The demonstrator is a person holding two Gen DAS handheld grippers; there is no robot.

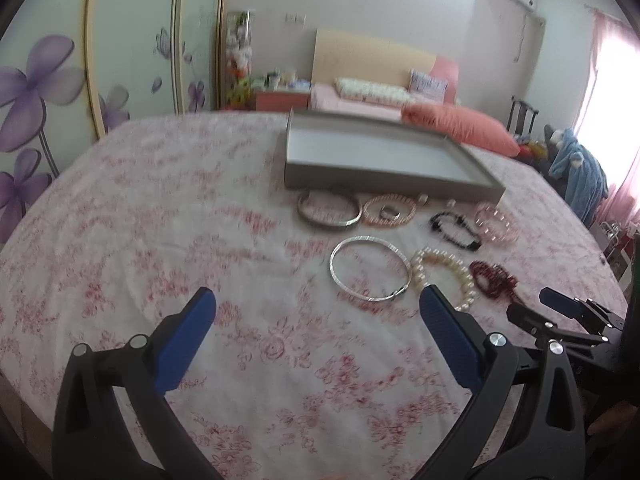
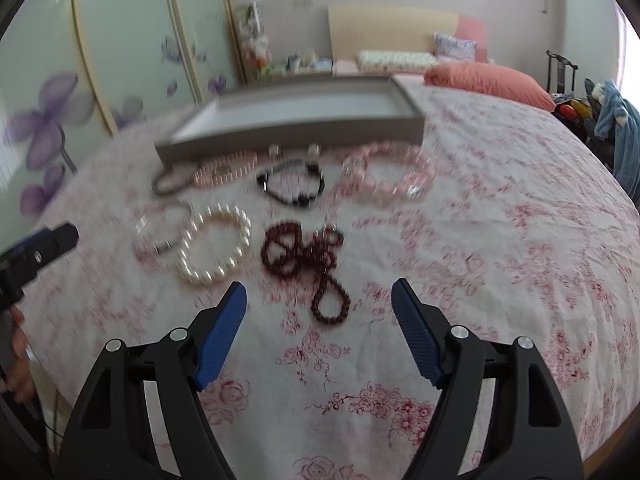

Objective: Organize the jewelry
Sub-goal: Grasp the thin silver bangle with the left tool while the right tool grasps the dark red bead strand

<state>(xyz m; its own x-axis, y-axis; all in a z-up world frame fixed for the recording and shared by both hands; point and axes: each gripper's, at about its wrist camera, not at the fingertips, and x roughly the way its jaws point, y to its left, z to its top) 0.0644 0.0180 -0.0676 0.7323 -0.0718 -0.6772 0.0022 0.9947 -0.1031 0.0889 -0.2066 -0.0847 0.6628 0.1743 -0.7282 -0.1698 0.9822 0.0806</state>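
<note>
Garnet beads (image 2: 308,264) are lying just ahead of the right gripper (image 2: 319,300), its jaws gaping empty; the left gripper (image 1: 318,304), also spread, is hovering farther off.

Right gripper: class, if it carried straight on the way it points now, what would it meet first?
Most likely the dark red bead bracelet, lying just ahead of the open right gripper on the floral bedspread. Blur and fisheye make depth uncertain.

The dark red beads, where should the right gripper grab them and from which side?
Probably the near loop of the dark red beads, from above. They lie flat on the bedspread, and that loop sits clear just ahead of the open right gripper.
</note>
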